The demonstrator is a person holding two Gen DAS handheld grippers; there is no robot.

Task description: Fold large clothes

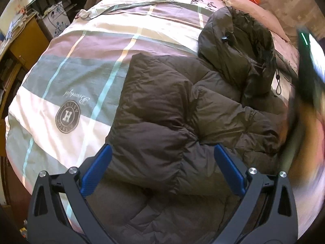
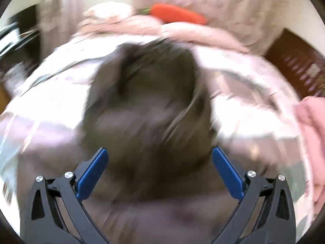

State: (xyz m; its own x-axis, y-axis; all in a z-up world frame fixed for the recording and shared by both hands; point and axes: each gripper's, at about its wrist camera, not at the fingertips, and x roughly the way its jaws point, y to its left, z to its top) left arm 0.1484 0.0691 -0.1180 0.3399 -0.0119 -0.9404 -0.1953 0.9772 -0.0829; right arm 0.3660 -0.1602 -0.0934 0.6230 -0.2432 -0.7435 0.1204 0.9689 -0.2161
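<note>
Left gripper [image 1: 162,152] and right gripper [image 2: 160,155], jaws spread wide and holding nothing, above a dark brown down jacket [image 1: 182,109] lying partly folded on a plaid duvet [image 1: 81,61]. Beyond, its hood [image 1: 237,48]; farthest, an orange carrot-shaped cushion [image 2: 178,16]. Right view blurred.

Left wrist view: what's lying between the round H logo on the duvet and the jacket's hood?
The folded-over body of the brown puffer jacket fills most of that stretch, past a strip of bare plaid duvet beside the H logo. The hood lies beyond it.
</note>
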